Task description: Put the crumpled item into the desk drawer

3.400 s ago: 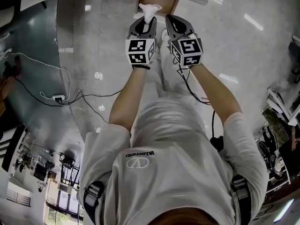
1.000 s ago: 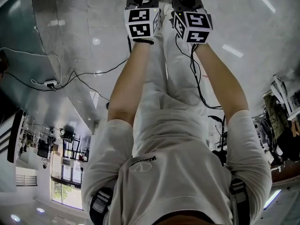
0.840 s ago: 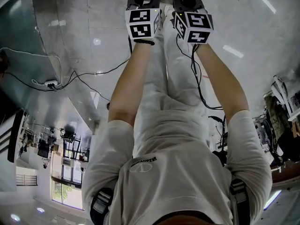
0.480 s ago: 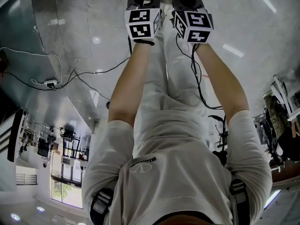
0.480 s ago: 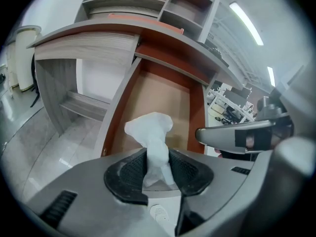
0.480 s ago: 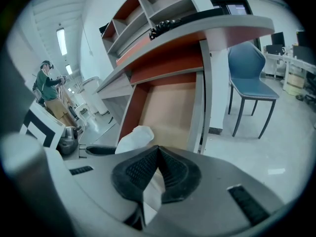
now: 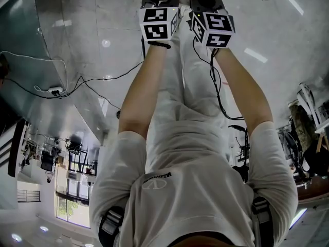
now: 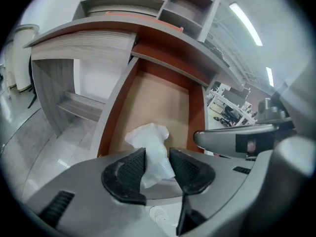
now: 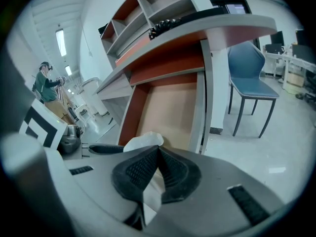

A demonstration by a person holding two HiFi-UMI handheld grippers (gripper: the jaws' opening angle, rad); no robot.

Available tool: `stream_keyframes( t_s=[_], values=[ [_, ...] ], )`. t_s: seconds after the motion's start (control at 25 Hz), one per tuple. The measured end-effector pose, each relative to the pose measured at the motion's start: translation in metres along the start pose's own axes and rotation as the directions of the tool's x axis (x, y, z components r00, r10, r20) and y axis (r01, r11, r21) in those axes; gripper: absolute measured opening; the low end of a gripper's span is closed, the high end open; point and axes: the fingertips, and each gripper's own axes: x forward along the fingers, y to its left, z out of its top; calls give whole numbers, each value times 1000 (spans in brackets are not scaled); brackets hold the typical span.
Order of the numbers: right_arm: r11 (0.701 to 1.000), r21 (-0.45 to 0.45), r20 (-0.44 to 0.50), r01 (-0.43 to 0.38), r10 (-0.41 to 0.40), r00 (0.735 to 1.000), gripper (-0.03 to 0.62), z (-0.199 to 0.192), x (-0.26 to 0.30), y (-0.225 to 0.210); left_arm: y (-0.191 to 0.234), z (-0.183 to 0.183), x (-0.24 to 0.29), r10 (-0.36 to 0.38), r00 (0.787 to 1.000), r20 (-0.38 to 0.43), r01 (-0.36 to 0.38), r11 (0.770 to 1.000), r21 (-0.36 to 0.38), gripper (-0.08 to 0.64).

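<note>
The crumpled white item sits between the pads of my left gripper, whose jaws are opening and stand apart. It hangs over the near end of the open desk drawer, a brown-floored tray with red sides. My right gripper is just to the right, jaws shut with nothing between them. The item peeks out behind it, with the drawer beyond. In the head view both marker cubes are at the top edge and the jaw tips are cut off.
The desk top and shelf unit overhang the drawer's far end. A blue chair stands right of the desk. A person stands far off at the left. A power strip with cables lies on the floor.
Since the oldest frame both grippers have moved forward to the top edge of the head view. In the last half second the left gripper's cube shifted slightly right; the right one held still.
</note>
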Motion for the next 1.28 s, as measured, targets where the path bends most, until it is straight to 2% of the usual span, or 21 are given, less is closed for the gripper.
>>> stream_keyframes(
  t_s=[0.28, 0.88, 1.16, 1.28],
  values=[
    [1000, -2, -1, -2, 2, 1000, 0, -1, -4, 3, -6, 0, -1, -18, 1000, -4, 18, 1000, -14, 187],
    [1000, 25, 22, 17, -18, 1000, 0, 6, -17, 6, -9, 9, -16, -20, 1000, 24, 20, 1000, 4, 187],
    [999, 26, 39, 28, -29, 999, 0, 20, -41, 17, -18, 35, -48, -17, 997, 75, 13, 998, 61, 94],
    [999, 23, 55, 28, -29, 998, 0, 31, -57, 22, -24, 50, -64, -15, 994, 106, 8, 998, 63, 55]
  ],
)
